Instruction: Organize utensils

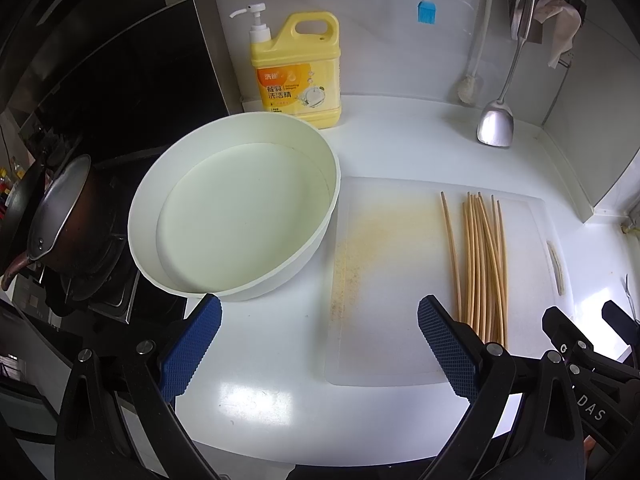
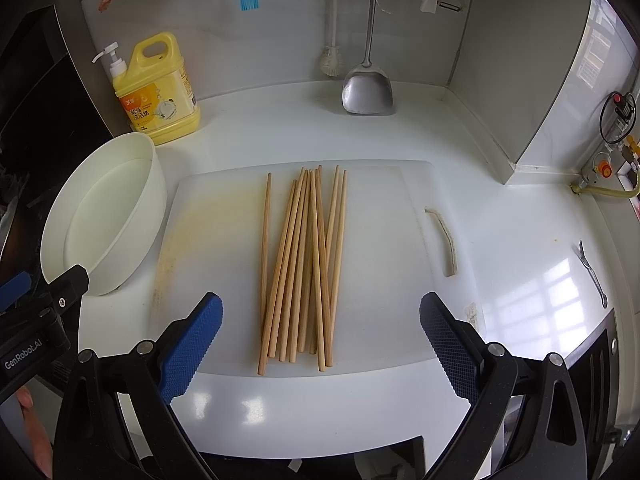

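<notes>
Bundle of slim, pale-brown wooden chopsticks (image 2: 300, 268) lying loose on translucent white plastic cutting board (image 2: 380, 320), at the middle of the white worktop (image 2: 500, 208); sticks roughly parallel, several crossed, one stray at 9 o'clock of the bundle. Round white basin (image 1: 236, 216) just beside board at its 9 o'clock; yellow detergent jug (image 1: 298, 68) behind at 12 o'clock.

Handling, judged: light, stiff, thin, smooth round shafts; likely to roll and scatter if pinched singly. Best taken across the bundle near mid-length, or at the thicker near ends, squeezing several together.

Right tongs (image 2: 320, 344): spread wide, holding nothing, straddling near ends of bundle without contact. Left tongs (image 1: 320, 348): spread wide, holding nothing, above bare worktop and board edge, bundle at 2 o'clock.
</notes>
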Demonstrator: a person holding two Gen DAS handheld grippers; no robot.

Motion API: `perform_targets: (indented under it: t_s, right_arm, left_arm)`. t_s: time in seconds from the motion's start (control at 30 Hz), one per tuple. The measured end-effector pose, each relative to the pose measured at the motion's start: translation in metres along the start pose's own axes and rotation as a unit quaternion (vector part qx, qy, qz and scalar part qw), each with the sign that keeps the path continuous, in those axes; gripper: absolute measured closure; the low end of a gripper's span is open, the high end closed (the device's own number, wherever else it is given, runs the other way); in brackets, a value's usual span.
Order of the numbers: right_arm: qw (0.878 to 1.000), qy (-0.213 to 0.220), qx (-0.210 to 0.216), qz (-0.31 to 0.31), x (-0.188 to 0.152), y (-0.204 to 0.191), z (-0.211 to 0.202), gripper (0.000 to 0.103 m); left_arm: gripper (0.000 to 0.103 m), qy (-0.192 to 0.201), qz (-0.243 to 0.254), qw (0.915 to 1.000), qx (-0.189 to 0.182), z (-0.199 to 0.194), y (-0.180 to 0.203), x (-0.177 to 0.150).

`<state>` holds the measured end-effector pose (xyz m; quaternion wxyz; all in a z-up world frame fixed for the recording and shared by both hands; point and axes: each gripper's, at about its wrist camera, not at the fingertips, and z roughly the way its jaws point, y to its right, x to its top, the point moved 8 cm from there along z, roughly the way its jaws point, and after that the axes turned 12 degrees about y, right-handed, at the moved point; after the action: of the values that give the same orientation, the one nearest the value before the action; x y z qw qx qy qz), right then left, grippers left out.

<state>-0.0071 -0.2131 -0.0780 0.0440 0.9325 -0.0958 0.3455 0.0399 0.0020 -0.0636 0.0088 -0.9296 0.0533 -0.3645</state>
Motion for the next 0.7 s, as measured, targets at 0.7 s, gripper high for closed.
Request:
perform_targets:
  t_s: [0.7]
  right_arm:
    - [1.000, 0.000, 0.000, -0.001, -0.0018, -0.0006, 0.0002, 0.009]
  left_arm:
    - [0.006, 0.001, 0.000, 1.0000, 0.001, -0.0005, 0.0008, -0.0019]
